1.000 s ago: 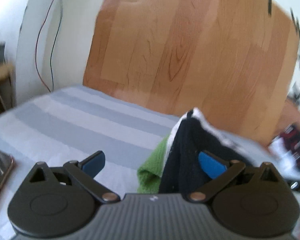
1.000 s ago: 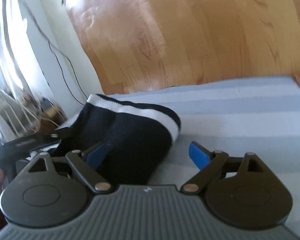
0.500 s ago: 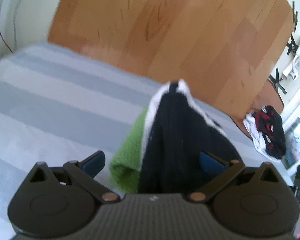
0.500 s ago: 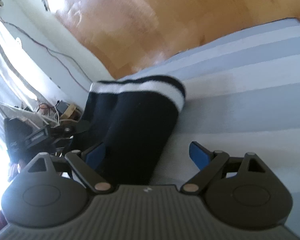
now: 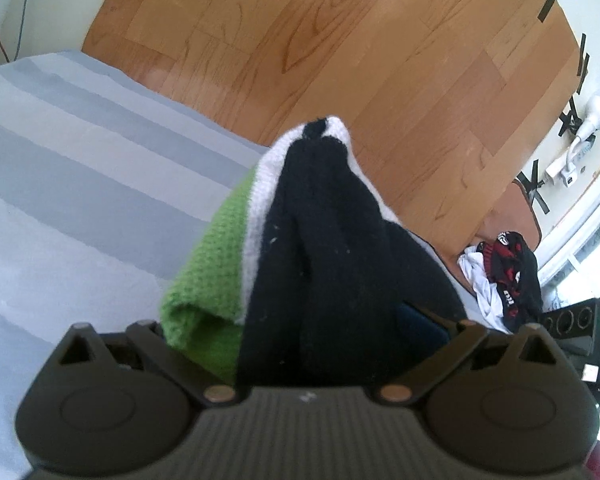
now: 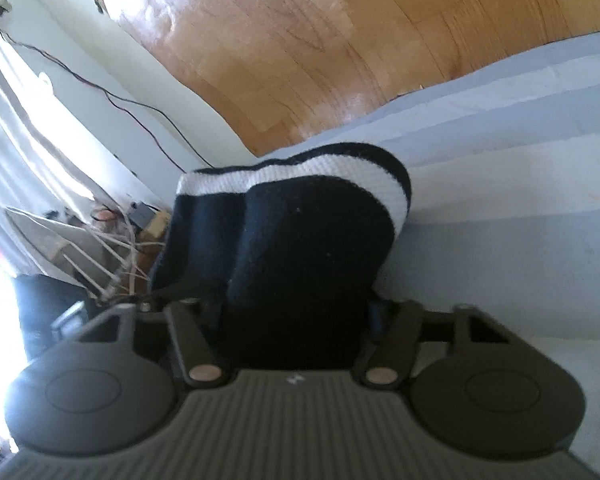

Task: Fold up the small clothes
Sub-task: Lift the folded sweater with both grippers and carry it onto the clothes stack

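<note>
Striped grey-and-white bedding [image 5: 80, 184] fills the near ground in both wrist views, a soft, flat cloth with broad bands, and beyond its edge lies a glossy wood-plank floor [image 5: 340, 60].

Closest to the left camera, the left gripper [image 5: 296, 332] has a black knit sock [image 5: 324, 248] bunched between its fingers. Its jaws have just been closing a little yet stand wide, and only the right blue pad [image 5: 420, 326] peeks out beside the fabric; whether the pads press on it cannot be told. Against the sock's left side sits a green waffle-knit piece [image 5: 208, 272], folded into a soft roll, with a white ribbed band [image 5: 260, 208] between green and black. The sock rises to a blunt peak above the bedding. Further right, on the floor by the wall, a heap of white, black and red clothes [image 5: 500, 268] lies crumpled.

From the right camera, the right gripper [image 6: 296, 320] has the same sock [image 6: 292, 248] between its fingers; its jaws have just been closing and now hug the thick fabric on both sides. The sock's far end curves over in a rounded fold with a white stripe [image 6: 300, 176] across it, resting on the bedding [image 6: 520, 200]. Beyond, at left, tangled cables [image 6: 116, 256] and a pale curtain [image 6: 24, 128] stand by the wall.
</note>
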`<state>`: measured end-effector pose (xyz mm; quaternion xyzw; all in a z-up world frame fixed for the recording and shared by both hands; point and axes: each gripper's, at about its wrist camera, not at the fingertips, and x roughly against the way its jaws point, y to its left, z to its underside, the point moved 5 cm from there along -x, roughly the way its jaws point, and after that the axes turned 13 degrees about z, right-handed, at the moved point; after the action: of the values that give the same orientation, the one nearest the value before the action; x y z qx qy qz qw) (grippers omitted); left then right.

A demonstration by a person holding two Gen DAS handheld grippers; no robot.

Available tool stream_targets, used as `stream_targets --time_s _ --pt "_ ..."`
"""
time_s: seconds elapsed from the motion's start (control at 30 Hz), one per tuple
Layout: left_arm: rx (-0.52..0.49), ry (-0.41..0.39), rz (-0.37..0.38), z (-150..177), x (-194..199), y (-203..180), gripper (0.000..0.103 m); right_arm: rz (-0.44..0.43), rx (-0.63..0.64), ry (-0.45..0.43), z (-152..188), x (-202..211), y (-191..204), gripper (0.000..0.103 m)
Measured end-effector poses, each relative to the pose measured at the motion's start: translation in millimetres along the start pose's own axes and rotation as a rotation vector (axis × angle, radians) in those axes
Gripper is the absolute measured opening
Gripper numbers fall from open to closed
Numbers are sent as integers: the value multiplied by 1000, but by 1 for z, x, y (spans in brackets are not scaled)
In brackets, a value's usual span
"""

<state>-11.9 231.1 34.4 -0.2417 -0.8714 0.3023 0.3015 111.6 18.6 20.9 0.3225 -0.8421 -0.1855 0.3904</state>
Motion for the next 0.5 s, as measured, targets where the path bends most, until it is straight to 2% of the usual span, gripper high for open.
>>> stream_targets --time_s 0.1,0.17,0.27,0.37,0.5 --pt "7 28 29 -1 -16 -19 88 24 56 -69 -5 27 -2 50" --pt "3 39 80 -3 -30 -39 83 38 59 -117 -13 51 -13 50" --pt "-29 61 163 -10 -62 -81 82 80 71 -217 -32 104 -38 50" --pt "-107 92 258 -25 -110 -144 82 151 98 -333 -63 168 -67 50" --pt "-214 123 372 -50 -192 -248 82 255 75 -482 -121 260 -118 50"
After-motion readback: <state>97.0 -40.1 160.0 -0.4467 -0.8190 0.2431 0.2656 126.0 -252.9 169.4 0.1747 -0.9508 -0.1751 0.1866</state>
